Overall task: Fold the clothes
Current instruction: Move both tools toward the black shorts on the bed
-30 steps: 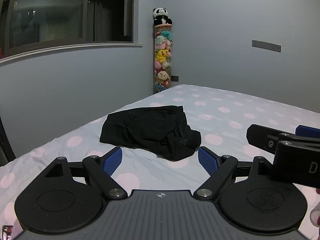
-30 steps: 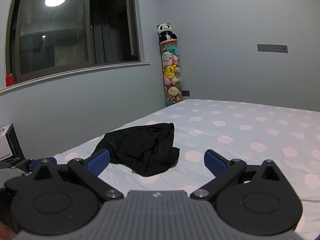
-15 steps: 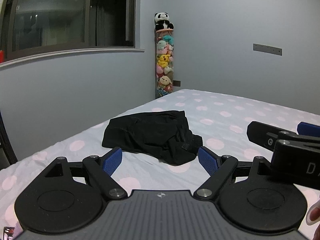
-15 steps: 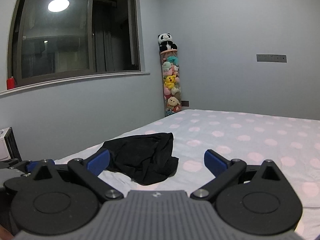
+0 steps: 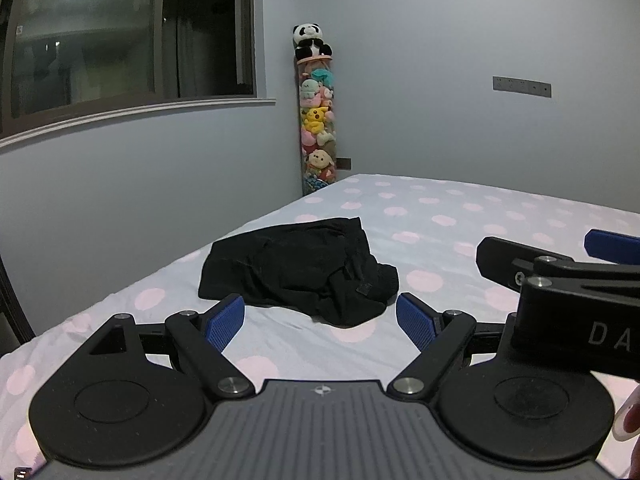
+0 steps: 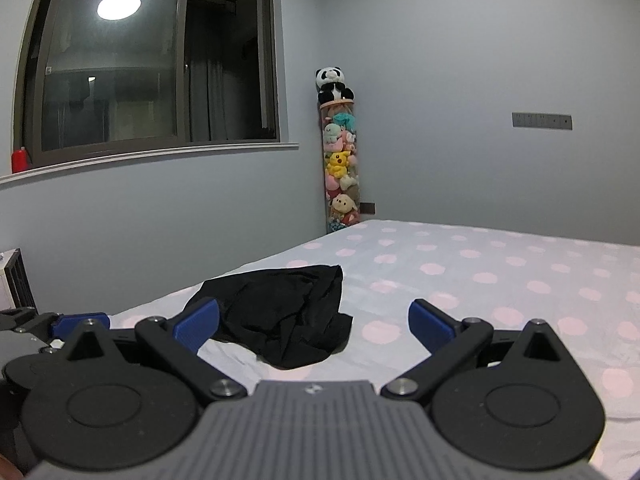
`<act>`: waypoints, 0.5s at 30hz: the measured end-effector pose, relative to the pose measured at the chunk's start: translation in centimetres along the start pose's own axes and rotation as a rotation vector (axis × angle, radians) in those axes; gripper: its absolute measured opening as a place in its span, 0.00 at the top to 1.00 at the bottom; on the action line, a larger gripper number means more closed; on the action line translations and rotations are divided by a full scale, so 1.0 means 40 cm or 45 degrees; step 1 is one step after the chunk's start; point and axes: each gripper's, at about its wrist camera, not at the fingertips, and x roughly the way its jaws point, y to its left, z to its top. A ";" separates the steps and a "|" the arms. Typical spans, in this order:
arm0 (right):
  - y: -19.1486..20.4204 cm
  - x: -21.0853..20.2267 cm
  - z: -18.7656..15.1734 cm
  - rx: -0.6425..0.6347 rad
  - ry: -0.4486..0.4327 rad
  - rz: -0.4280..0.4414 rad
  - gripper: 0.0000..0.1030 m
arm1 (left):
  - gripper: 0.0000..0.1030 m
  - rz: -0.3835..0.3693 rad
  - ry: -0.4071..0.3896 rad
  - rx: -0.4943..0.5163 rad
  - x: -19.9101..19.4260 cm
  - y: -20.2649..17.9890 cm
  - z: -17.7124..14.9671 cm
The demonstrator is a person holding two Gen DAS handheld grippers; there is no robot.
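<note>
A crumpled black garment (image 5: 300, 268) lies in a heap on the bed (image 5: 460, 216), which has a pale sheet with pink dots. It also shows in the right wrist view (image 6: 280, 312). My left gripper (image 5: 320, 320) is open and empty, just short of the garment's near edge and above the sheet. My right gripper (image 6: 314, 322) is open and empty, also short of the garment. The right gripper shows from the side at the right of the left wrist view (image 5: 560, 276).
A tall clear tube of plush toys (image 5: 318, 128) with a panda on top stands in the far corner. A dark window (image 6: 152, 80) fills the left wall, close to the bed's left edge. A radiator-like white object (image 6: 12, 280) stands at far left.
Both grippers have tilted upward and drawn back slightly, so the garment sits lower in both views. Both stay open and the garment has not moved.
</note>
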 end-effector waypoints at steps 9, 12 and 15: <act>-0.005 0.006 0.004 0.025 0.058 0.005 0.01 | 0.19 -0.018 0.037 -0.013 0.012 0.000 -0.003; -0.008 0.008 0.003 0.027 0.070 0.003 0.01 | 0.19 -0.022 0.047 -0.013 0.015 -0.001 -0.006; -0.010 0.011 0.004 0.029 0.078 0.013 0.01 | 0.19 -0.029 0.058 -0.009 0.019 -0.005 -0.009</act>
